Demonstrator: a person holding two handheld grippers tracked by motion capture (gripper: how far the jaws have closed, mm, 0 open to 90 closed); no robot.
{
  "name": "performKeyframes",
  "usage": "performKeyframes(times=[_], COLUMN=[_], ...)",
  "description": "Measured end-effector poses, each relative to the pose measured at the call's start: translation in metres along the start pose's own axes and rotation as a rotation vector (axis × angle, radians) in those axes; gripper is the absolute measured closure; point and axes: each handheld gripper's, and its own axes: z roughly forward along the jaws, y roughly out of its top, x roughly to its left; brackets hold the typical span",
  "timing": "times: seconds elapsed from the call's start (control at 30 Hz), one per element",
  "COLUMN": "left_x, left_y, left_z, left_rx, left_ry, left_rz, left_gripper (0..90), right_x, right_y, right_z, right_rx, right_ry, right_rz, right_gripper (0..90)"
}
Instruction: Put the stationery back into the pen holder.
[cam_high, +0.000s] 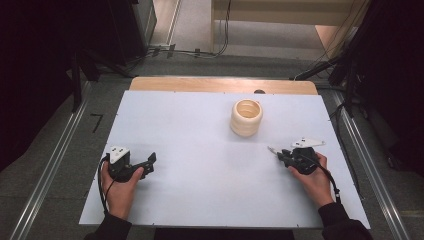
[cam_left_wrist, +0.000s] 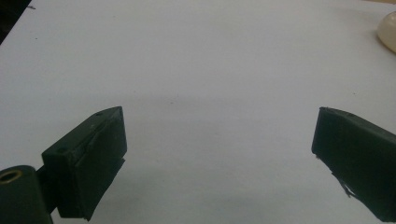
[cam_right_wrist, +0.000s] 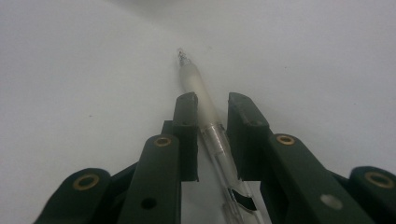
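A clear pen (cam_right_wrist: 192, 78) with a frosted white grip lies between the jaws of my right gripper (cam_right_wrist: 211, 106), tip pointing away from me. That gripper (cam_high: 281, 154) is shut on the pen (cam_high: 273, 149) at the right of the white table (cam_high: 200, 130), low over its surface. At the left, my left gripper (cam_high: 150, 165) rests open with nothing between its jaws. In the left gripper view the gripper (cam_left_wrist: 219, 135) stands wide open over the bare table. A cream ribbed cup (cam_high: 246, 117) stands upright behind the middle, above and left of the right gripper.
The cup's edge (cam_left_wrist: 388, 30) shows at the far right of the left gripper view. A wooden strip (cam_high: 222, 84) runs along the table's far edge. Metal rails (cam_high: 55, 165) flank the table on both sides, and cables (cam_high: 190, 51) lie on the floor beyond.
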Motion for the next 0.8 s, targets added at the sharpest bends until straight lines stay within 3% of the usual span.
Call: performKeyframes(times=[0.8], left_x=[-0.0001], left_y=[0.0001], left_z=[0.0005], left_rx=[0.003], left_ry=[0.002], left_rz=[0.0], left_gripper=[4.1], right_x=[0.0023], right_y=[0.0028], right_z=[-0.0002], right_rx=[0.02], right_ry=[0.005], right_rz=[0.011], right_gripper=[78.2])
